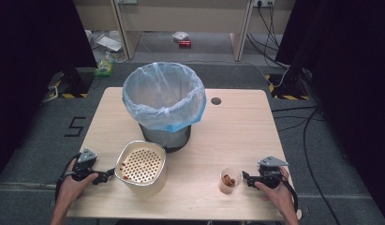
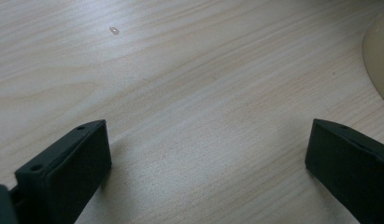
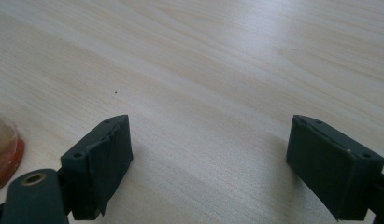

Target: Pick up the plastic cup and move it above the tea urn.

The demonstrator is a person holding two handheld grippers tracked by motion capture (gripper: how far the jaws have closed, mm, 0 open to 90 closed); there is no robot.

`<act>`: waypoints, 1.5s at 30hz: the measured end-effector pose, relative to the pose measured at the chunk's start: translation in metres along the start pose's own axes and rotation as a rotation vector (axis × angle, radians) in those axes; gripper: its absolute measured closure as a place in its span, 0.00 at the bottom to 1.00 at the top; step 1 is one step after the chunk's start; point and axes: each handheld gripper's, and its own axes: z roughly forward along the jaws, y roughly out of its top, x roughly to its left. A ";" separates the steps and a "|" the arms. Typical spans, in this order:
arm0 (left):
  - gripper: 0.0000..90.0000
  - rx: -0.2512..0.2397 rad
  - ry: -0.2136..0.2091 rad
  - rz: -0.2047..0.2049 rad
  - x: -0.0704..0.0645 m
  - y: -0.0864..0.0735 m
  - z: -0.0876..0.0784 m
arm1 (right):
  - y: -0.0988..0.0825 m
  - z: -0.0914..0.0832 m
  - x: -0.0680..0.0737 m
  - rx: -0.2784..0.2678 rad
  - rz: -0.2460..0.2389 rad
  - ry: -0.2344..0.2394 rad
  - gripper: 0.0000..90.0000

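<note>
Left gripper (image 2: 208, 154): fingers (image 2: 70, 168) spread wide and released, nothing between them, bare wood below; in the high view it lies at the near left of the surface, held in the left hand (image 1: 73, 185), just beside the metal container.
Right gripper (image 3: 210, 156): fingers (image 3: 98, 156) released and well apart, bare wood between them; in the high view it sits at the near right in the right hand (image 1: 279, 192), just beside the small cup.
Small cup (image 1: 229, 180): clear, upright, with reddish-brown pieces inside.
Metal container (image 1: 141, 168): upright near the front edge, perforated insert inside, a few reddish bits at its left rim.
Bin (image 1: 164, 105): dark mesh, lined with a pale blue bag, standing behind the container toward the far middle.
Surface (image 1: 237, 131): light wood, with a dark round hole (image 1: 216, 101) near the far edge.
Room: grey floor (image 1: 49, 136), black curtains at both sides, cables at the right, litter by a far wooden frame.
Hard to make out: what the reddish pieces are; the cup and container are each cut off at the edge of the gripper views.
</note>
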 end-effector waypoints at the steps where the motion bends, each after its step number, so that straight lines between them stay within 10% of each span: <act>1: 0.00 0.000 0.000 0.000 0.000 0.000 0.000 | 0.000 0.000 0.000 -0.002 -0.002 -0.001 0.17; 16: 0.00 0.000 0.000 0.000 0.000 0.000 0.000 | 0.005 -0.024 -0.004 -0.078 0.030 -0.044 0.29; 34: 0.00 0.000 0.000 0.000 0.000 0.000 0.000 | 0.042 -0.077 0.030 -0.164 -0.005 0.056 0.54; 45: 0.00 0.000 0.000 0.000 0.000 0.000 0.000 | 0.052 -0.077 0.057 -0.156 -0.076 0.149 0.58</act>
